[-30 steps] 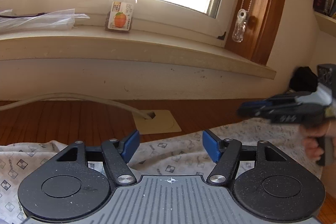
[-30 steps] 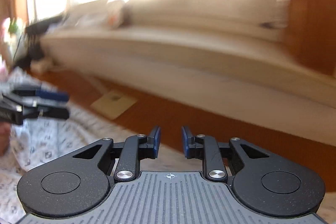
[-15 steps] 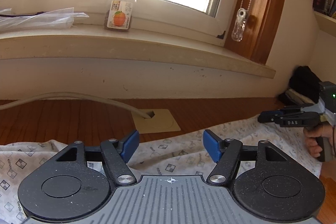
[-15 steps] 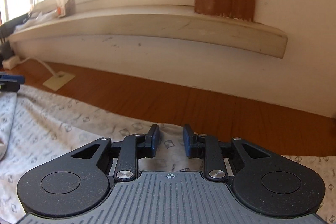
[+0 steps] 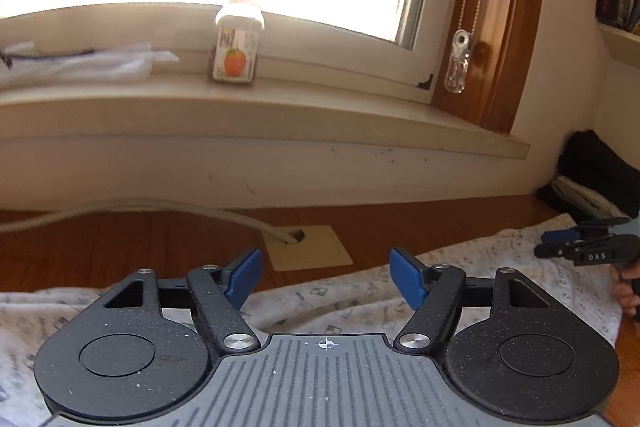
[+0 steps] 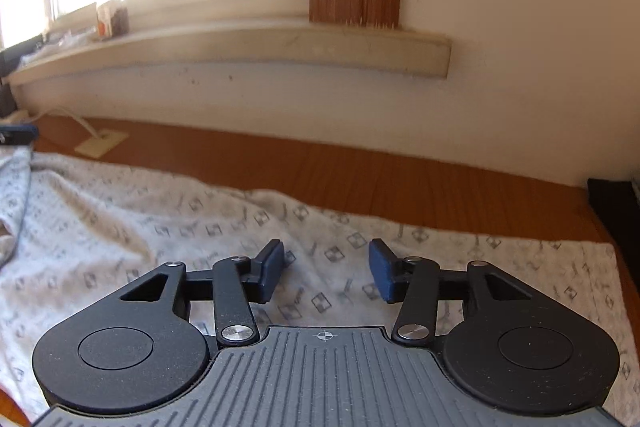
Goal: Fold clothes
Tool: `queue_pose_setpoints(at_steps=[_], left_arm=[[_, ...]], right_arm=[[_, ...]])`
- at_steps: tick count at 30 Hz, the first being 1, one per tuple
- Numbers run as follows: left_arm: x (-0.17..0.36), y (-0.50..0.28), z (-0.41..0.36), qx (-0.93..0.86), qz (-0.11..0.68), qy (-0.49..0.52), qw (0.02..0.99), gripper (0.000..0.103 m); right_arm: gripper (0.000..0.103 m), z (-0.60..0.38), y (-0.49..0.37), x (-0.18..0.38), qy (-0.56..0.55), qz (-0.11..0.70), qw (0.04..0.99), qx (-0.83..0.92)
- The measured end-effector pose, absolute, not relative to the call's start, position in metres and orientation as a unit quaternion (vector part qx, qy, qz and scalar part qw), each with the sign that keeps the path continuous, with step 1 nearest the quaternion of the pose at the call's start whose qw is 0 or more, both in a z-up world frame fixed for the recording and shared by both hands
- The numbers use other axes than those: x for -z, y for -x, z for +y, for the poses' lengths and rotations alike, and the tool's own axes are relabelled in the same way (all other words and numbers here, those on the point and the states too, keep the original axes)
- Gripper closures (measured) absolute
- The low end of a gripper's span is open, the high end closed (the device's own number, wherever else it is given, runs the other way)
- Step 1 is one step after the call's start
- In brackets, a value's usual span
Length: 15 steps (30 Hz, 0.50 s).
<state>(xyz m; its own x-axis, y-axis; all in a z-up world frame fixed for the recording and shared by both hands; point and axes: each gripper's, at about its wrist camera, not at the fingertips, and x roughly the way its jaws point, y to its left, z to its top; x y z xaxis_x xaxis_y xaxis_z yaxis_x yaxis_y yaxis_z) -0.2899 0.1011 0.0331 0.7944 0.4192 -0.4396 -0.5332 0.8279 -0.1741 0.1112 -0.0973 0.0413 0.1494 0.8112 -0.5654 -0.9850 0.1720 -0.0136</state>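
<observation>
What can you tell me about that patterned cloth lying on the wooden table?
The cloth is a pale grey-white garment, soft and thin-looking, printed all over with small dark square motifs. It lies spread, mostly flat with gentle wrinkles, on the wooden table below the window sill, its far edge wavy, a squared corner at the right. Toward the left it bunches into a fold. Both open grippers, the left gripper and right gripper, hang over it; contact cannot be told.

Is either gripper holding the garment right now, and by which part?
Nothing is held. The left gripper and right gripper are both open above the patterned garment, pads empty.
</observation>
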Motion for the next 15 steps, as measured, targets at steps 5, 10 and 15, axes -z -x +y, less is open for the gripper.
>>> queue_pose_setpoints(at_steps=[5,10,15], left_arm=[[-0.047,0.312,0.102,-0.279,0.194,0.104,0.935,0.026],[-0.053,0.333,0.11,-0.303,0.197,0.078,0.929,0.025],[-0.038,0.351,0.123,-0.314,0.208,0.086,0.922,0.025]], right_arm=[[0.049,-0.089,-0.09,-0.041,0.228,0.198,0.728,-0.615],[0.04,-0.077,-0.034,-0.058,0.21,0.179,0.678,-0.682],[0.03,-0.049,0.04,-0.072,0.2,0.182,0.598,-0.755]])
